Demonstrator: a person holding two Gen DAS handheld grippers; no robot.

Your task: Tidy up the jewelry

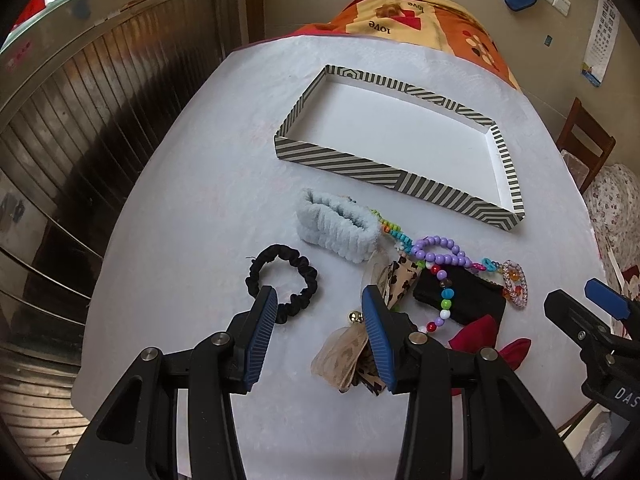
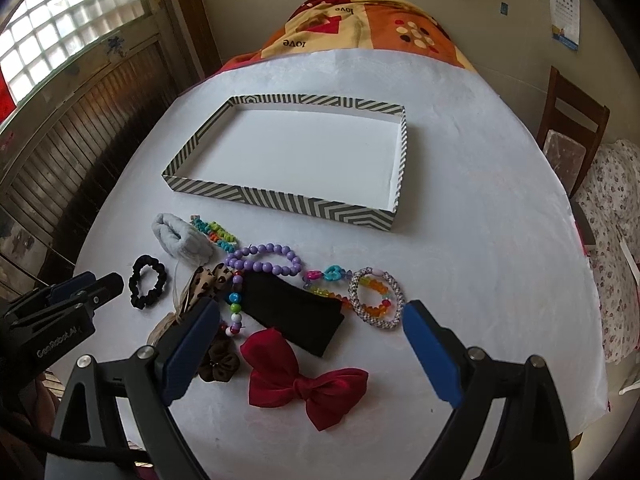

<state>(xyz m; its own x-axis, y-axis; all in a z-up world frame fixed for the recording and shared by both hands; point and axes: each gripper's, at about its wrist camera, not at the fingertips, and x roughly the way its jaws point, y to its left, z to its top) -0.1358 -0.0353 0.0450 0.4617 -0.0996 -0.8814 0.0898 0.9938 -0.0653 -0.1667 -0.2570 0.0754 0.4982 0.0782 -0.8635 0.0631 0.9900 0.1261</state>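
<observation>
Closest to the lens, the left gripper (image 1: pixel 318 300) stands with its blue fingers (image 1: pixel 262 336) moderately apart and holds nothing; the black scrunchie (image 1: pixel 285 280) lies on the table just ahead of its left finger, and the leopard ribbon bow (image 1: pixel 352 354) lies against its right finger. If they touch, I cannot tell. Beyond its tips sits the pale blue fluffy scrunchie (image 1: pixel 338 224).

Right gripper (image 2: pixel 312 316) is opened wide and also holds nothing. Between its fingers lie the red bow (image 2: pixel 304 386) and the black cloth band (image 2: pixel 296 314). Near the tip of its right finger rests the woven bracelet (image 2: pixel 374 298) with orange beads inside. A brown scrunchie (image 2: pixel 218 362) lies beside its left finger. Ahead are the purple bead bracelet (image 2: pixel 266 262) and a colourful bead chain (image 2: pixel 214 234).

Farther out stands the striped tray (image 2: pixel 280 198), with white bottom, apart from the jewelry. To the right of the right gripper the white tablecloth (image 2: pixel 500 280) runs bare to its edge.
</observation>
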